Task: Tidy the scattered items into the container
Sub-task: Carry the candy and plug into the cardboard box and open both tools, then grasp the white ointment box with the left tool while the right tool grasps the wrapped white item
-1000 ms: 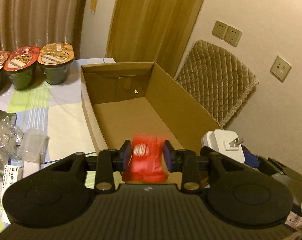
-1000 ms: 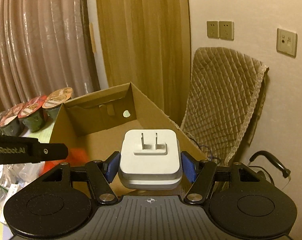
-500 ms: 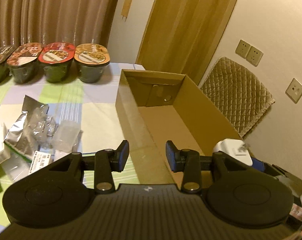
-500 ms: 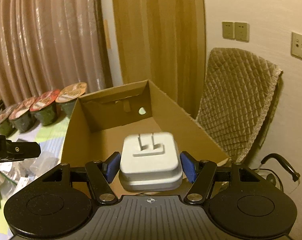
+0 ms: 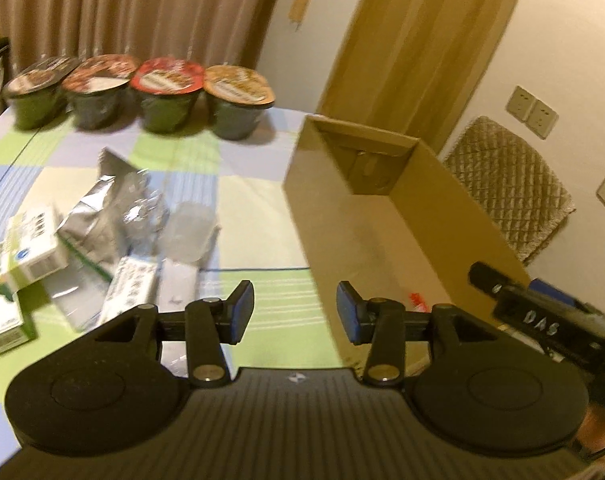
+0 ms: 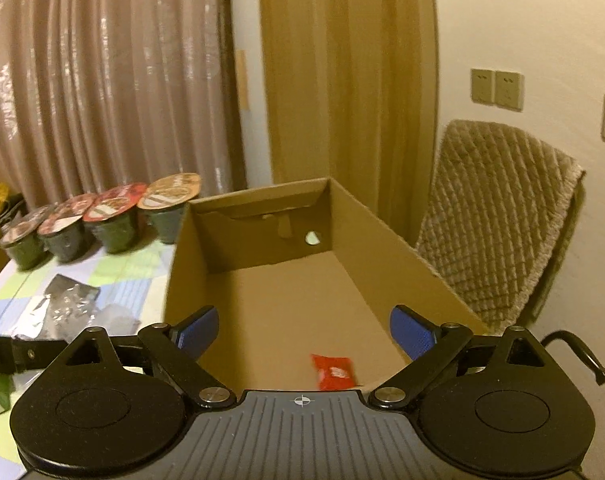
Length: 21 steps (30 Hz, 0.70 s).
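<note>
The open brown box point(image 6: 382, 240) is matt corrugated cardboard. A crinkled silver foil pouch point(image 5: 96, 212) shines on the smooth checked tablecloth point(image 5: 246, 204), beside a clear plastic cup point(image 5: 188, 232) (glossy). The small red wrapper point(image 6: 333, 371) looks slick. The beige chair cover point(image 6: 490, 216) is quilted, nubbly cloth.

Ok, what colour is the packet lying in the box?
Red, with a bit of white print; the packet shows best in the right wrist view.

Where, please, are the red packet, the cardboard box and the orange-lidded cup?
red packet point(image 6: 333, 372), right wrist view, middle of wrapper.
cardboard box point(image 6: 386, 240), right wrist view, inner right wall.
orange-lidded cup point(image 5: 238, 84), left wrist view, middle of lid.
</note>
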Tool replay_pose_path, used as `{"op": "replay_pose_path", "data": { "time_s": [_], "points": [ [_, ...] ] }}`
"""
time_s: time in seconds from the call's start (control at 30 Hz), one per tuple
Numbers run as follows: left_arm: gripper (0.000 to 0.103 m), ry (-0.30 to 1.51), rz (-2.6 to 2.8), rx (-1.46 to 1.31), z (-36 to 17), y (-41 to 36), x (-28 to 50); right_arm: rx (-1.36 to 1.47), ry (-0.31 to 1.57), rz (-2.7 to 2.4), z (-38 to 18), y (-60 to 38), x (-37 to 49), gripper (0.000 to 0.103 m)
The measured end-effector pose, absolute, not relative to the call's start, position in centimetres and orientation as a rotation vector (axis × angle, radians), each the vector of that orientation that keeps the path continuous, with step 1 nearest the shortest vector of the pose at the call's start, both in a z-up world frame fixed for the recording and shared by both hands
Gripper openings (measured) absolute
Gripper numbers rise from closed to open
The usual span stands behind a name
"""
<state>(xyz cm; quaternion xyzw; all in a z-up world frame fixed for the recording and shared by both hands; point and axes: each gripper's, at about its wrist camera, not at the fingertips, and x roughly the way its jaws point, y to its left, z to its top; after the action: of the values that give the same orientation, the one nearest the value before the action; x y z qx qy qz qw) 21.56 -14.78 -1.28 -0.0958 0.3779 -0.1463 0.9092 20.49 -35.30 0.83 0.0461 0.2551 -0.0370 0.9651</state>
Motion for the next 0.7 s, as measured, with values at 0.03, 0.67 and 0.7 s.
{"op": "replay_pose_path", "data": {
  "time_s": [0.03,0.67,0.7],
  "points": [
    [0.042,0.784,-0.292,-0.197,-1.5,-14.4,21.4,0.09,0.513,-0.063,0.9,-35.0,20.5,0.097],
    [0.045,0.825,-0.117,-0.076,-5.6,-5.0,21.0,-0.052,0.378,0.29,1.6,-24.2,19.8,0.097],
    [0.045,0.832,-0.118,-0.063,-6.0,-4.8,21.2,-0.062,0.389,0.306,1.3,-23.6,20.1,0.097]
  ]
}}
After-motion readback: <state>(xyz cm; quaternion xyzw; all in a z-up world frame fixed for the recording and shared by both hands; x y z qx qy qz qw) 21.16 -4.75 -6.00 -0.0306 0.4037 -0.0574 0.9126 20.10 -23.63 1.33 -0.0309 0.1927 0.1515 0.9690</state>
